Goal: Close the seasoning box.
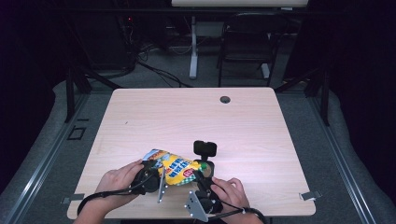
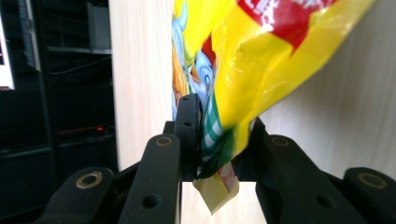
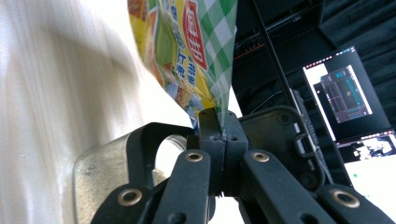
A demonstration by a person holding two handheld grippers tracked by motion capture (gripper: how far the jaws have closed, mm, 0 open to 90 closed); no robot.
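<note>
Yellow foil is making up most of the snack bag (image 1: 175, 169), which is hanging between both grippers just above the table's (image 1: 252, 126) near edge, left of its middle. The bag is carrying a red logo panel, blue Chinese characters too blurred to read, and green-white check. The left gripper (image 2: 219, 140) is standing partly open around one corner; the right gripper (image 3: 223, 123) is pinching the checked edge.

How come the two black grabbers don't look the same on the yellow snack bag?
The right gripper has its jaws pressed flat together on the bag's thin checked edge; the left gripper has its jaws apart, with a bunched corner between them. Both have black jaws and each has an end of the same bag.
</note>
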